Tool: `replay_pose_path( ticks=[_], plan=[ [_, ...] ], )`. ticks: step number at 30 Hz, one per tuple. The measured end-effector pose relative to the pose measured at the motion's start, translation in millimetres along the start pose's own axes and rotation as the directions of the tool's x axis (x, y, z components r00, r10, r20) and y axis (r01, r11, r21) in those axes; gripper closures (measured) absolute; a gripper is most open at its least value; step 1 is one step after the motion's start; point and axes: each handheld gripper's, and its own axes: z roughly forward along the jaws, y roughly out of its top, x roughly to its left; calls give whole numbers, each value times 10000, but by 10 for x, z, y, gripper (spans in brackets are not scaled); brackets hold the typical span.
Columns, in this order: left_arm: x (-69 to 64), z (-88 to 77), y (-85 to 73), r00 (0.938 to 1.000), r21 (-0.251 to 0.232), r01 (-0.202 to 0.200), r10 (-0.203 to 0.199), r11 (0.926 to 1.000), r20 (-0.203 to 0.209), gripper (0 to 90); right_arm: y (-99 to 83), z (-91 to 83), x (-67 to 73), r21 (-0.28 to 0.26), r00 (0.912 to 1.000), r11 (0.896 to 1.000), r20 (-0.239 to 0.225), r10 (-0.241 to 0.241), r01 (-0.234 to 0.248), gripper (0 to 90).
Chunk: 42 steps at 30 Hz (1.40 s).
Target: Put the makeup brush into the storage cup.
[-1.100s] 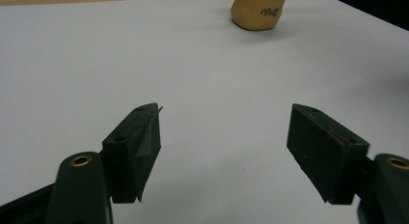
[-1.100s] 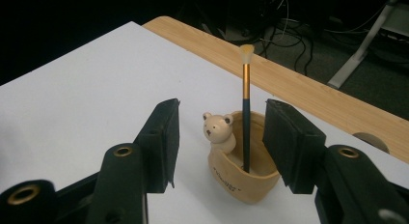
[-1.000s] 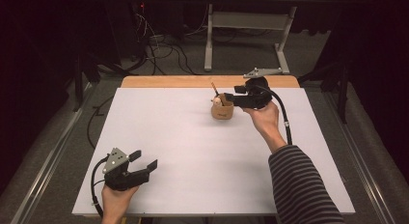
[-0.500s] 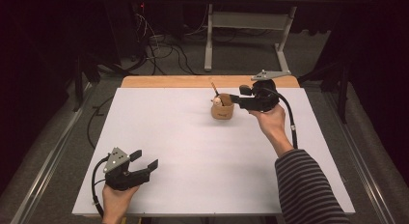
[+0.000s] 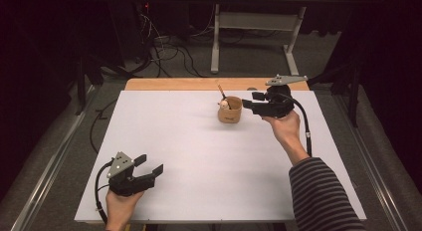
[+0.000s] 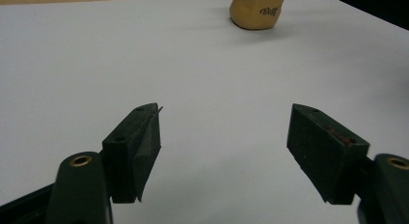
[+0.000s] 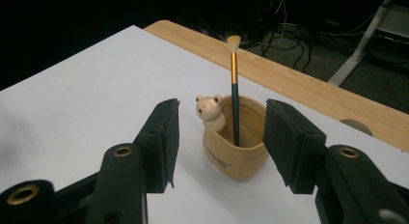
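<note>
Over the last sec our right gripper [image 5: 247, 104] has edged off a bit to the cup's right and lifted slightly, jaws apart w/ nothing between them, so we judge the grasp not yet made. The tan cup [image 7: 235, 147], w/ 1 brush [image 7: 234, 84] upright inside and a bear figure [image 7: 209, 110] at its rim, stands near the far edge of the white table [image 5: 199, 156], just beside the wooden strip [image 5: 174, 84]. Left gripper [image 5: 149, 167] rests at the near left corner, jaws apart, empty. Lots of bare room in between; little room behind the cup.
</note>
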Motion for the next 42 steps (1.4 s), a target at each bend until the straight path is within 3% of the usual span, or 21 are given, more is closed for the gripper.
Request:
replay_pose_path(
  ticks=[42],
  plan=[
    [2, 17, 6, 10000, 35, 4, -4, 10000, 52, 283, -182, -322, -8, -450, 9995, 9989, -296, 114, -128, 494]
  ],
)
